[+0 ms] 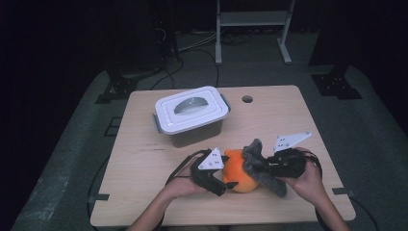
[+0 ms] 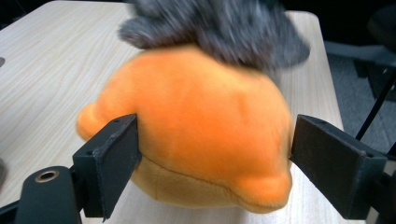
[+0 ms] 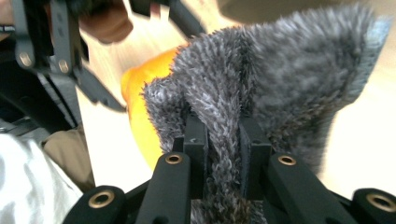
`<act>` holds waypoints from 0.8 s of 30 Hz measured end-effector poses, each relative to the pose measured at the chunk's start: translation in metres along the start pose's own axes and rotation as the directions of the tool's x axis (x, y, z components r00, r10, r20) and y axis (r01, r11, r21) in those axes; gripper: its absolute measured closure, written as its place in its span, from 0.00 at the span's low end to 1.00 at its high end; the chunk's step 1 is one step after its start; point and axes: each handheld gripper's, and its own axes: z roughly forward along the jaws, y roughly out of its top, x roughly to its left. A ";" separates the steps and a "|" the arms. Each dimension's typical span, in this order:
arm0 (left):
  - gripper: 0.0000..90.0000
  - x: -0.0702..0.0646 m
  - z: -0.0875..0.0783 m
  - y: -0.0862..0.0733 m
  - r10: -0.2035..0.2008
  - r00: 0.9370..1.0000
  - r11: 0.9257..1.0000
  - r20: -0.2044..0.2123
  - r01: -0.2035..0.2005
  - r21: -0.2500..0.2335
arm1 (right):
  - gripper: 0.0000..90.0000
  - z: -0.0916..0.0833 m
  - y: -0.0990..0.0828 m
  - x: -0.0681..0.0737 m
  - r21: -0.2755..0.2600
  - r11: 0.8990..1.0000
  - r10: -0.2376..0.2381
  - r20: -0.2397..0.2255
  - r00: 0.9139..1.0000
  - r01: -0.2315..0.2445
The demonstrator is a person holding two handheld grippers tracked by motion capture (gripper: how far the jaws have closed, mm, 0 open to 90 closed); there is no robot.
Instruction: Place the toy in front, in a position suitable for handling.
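An orange plush toy point(image 1: 238, 175) lies on the wooden table point(image 1: 144, 163) near its front edge. A grey fuzzy cloth point(image 1: 254, 151) is draped over the toy's right side. My left gripper point(image 1: 226, 178) comes in from the left, and its jaws press on both flanks of the orange plush toy point(image 2: 201, 116). In the left gripper view the grey cloth point(image 2: 215, 28) covers the toy's top. My right gripper point(image 1: 263, 166) is shut on a fold of the grey cloth point(image 3: 280, 70), pinched between its jaws point(image 3: 224, 128). The orange toy point(image 3: 140, 102) shows behind that fold.
A white lidded plastic box point(image 1: 190, 113) stands at the back of the table, left of centre. A small round hole point(image 1: 247, 99) sits in the tabletop near the far edge. Dark floor, cables and a metal frame lie beyond the table.
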 end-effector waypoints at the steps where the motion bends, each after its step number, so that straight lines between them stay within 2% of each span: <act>1: 0.17 0.001 -0.001 0.000 -0.003 1.000 1.000 -0.006 0.003 -0.003 | 0.84 0.004 -0.003 0.001 -0.004 1.000 0.006 -0.018 1.000 -0.006; 3: 0.17 0.003 -0.002 0.000 -0.011 1.000 1.000 -0.012 0.011 -0.003 | 0.84 0.008 -0.006 0.005 -0.016 1.000 0.015 -0.052 0.999 -0.016; 8: 0.17 -0.001 0.000 -0.001 -0.007 1.000 1.000 0.000 0.007 0.006 | 0.84 0.012 -0.008 0.018 0.015 1.000 -0.014 -0.071 0.997 0.015; 12: 0.16 -0.003 0.004 -0.005 0.000 1.000 1.000 0.007 0.000 0.024 | 0.84 0.007 0.004 0.026 0.022 0.998 -0.064 -0.037 0.997 0.065; 15: 0.15 -0.004 0.004 -0.006 0.010 1.000 1.000 0.013 -0.011 0.025 | 0.84 0.005 0.015 0.026 0.000 0.997 -0.079 -0.023 0.997 0.079; 18: 0.15 -0.003 0.003 -0.006 0.012 1.000 0.999 0.015 -0.012 0.030 | 0.84 0.009 0.023 0.023 0.011 0.996 -0.089 -0.007 0.996 0.089; 22: 0.15 0.000 -0.002 -0.004 0.000 1.000 1.000 -0.005 0.000 0.016 | 0.84 0.014 0.017 0.020 0.025 0.997 -0.076 -0.014 0.997 0.076; 24: 0.16 0.002 -0.006 -0.001 -0.005 1.000 1.000 -0.013 0.005 -0.004 | 0.84 0.014 0.009 0.019 0.014 0.998 -0.057 -0.027 0.998 0.057</act>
